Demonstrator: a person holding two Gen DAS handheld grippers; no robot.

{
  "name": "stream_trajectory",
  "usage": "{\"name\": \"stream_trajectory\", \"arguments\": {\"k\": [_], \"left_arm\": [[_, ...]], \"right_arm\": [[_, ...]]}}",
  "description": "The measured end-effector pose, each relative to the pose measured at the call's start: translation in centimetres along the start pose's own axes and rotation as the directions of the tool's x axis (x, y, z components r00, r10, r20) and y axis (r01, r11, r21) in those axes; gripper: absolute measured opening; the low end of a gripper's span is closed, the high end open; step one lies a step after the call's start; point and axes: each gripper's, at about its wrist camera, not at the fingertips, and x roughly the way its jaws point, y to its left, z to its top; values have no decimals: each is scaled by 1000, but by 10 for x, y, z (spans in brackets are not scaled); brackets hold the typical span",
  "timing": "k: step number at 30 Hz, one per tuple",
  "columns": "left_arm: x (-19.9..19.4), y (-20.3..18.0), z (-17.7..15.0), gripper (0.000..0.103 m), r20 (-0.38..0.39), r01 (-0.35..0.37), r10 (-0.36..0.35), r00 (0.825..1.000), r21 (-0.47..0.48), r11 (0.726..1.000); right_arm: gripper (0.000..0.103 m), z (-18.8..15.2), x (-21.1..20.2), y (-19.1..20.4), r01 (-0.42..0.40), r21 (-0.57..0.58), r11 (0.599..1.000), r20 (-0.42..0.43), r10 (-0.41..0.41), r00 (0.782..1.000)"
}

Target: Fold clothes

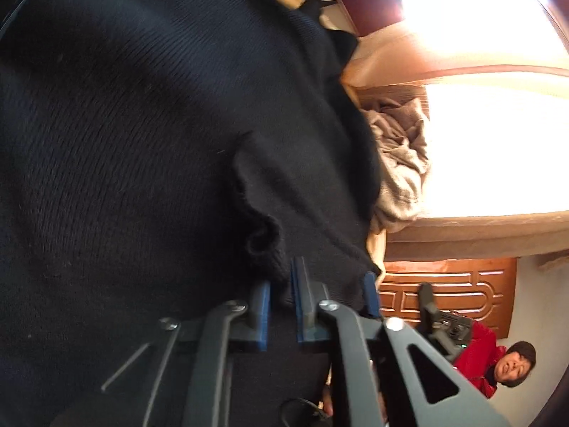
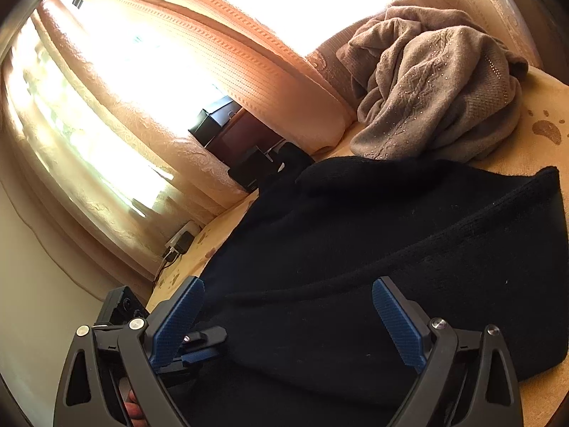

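Observation:
A black knit sweater (image 1: pixel 142 142) fills most of the left wrist view, and its rumpled edge runs down between the blue pads of my left gripper (image 1: pixel 282 306), which is shut on that edge. In the right wrist view the same black sweater (image 2: pixel 391 249) lies spread on the bed. My right gripper (image 2: pixel 288 320) hovers over its near part, jaws wide open, with nothing pressed between the pads. Part of the left gripper (image 2: pixel 202 341) shows beside the right gripper's left finger.
A crumpled taupe sweater (image 2: pixel 426 89) lies on the yellow bed cover (image 2: pixel 533 156) beyond the black one. Bright curtains (image 2: pixel 142 106), dark boxes (image 2: pixel 227 121) and a plugged charger (image 2: pixel 181 240) line the bed's far side. A person in red (image 1: pixel 476 363) stands by a wooden door (image 1: pixel 444 295).

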Motion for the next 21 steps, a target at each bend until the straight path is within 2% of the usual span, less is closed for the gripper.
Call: {"name": "stream_trajectory", "arguments": {"k": [3, 5, 10, 12, 14, 17, 19, 21], "left_arm": [[1, 3, -3, 5, 33, 13, -13, 999, 8, 1000], [-9, -3, -3, 5, 91, 19, -24, 996, 55, 998], [-43, -15, 5, 5, 218, 15, -42, 975, 124, 992], [-61, -17, 9, 5, 285, -20, -23, 958, 145, 989], [-81, -19, 8, 5, 358, -68, -2, 934, 182, 981], [-108, -20, 5, 5, 445, -157, 29, 895, 252, 955], [-116, -16, 5, 5, 470, -217, 69, 880, 268, 939], [-117, -6, 6, 5, 465, -256, 112, 878, 258, 932]], "right_arm": [[98, 1, -2, 0, 2, -4, 1000, 8, -2, 1000], [98, 1, -3, 1, 6, -8, 1000, 16, -6, 1000], [98, 2, -10, 2, 24, -18, 1000, 48, -23, 999], [98, 2, -13, 0, 33, -13, 999, 66, -33, 997], [98, 4, -17, -2, 44, -3, 999, 84, -44, 996], [98, 6, -21, -8, 67, 17, 998, 102, -69, 992], [98, 7, -20, -11, 94, 30, 995, 98, -96, 991], [98, 9, -18, -15, 136, 39, 990, 85, -139, 987]]}}
